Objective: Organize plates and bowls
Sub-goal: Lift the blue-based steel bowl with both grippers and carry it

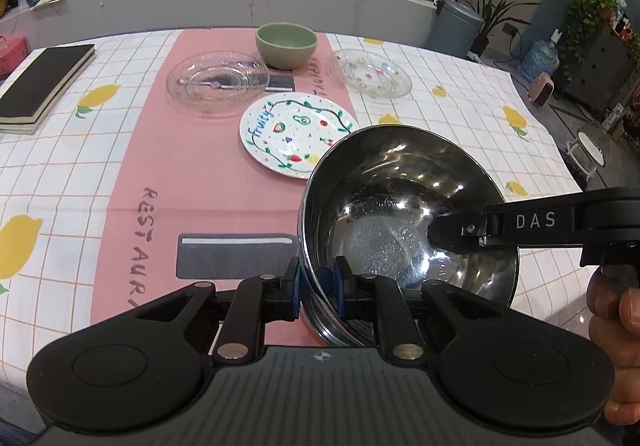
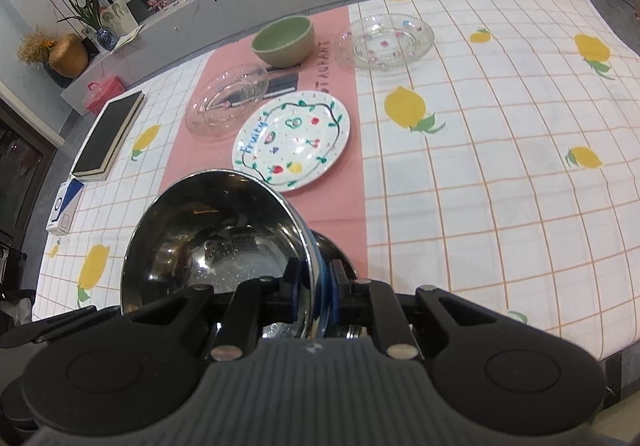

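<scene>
The steel bowl [image 1: 400, 213] hangs tilted above the near part of the tablecloth [image 1: 120, 173], gripped on two sides. Your left gripper [image 1: 320, 282] pinches its near rim wall, one pad inside, one outside. Your right gripper [image 2: 316, 282] pinches the opposite rim the same way. Just beyond the bowl lies the painted fruit plate [image 1: 292, 133]. Farther off stand a clear glass plate [image 1: 218, 79], a green bowl [image 1: 286, 45] and a flowered glass plate [image 1: 372, 73].
</scene>
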`<state>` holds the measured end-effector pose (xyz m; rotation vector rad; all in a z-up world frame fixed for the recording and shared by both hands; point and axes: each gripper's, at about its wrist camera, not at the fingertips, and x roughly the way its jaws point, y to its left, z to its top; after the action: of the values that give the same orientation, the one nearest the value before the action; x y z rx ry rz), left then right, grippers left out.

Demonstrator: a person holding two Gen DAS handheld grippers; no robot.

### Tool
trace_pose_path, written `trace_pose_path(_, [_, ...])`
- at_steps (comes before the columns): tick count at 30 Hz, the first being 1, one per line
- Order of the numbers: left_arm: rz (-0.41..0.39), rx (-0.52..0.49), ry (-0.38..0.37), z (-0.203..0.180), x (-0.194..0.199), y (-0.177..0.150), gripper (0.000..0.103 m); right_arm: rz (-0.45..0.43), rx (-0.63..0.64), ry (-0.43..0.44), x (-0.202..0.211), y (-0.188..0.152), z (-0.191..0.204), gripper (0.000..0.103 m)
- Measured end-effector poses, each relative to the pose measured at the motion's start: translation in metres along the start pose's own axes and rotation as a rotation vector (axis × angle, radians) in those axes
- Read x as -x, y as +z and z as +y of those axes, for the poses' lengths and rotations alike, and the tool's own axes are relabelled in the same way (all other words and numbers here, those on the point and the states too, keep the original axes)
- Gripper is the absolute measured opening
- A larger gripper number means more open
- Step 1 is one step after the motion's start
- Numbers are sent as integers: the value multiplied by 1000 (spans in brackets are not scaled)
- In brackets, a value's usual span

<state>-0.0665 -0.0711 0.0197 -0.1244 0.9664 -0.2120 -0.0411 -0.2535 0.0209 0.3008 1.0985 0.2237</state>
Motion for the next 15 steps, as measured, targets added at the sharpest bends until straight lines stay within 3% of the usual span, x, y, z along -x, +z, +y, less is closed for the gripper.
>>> trace_pose_path(15, [18,-54,38,-7,-9,-5,18,34,7,-10,-16,-9,-5,16])
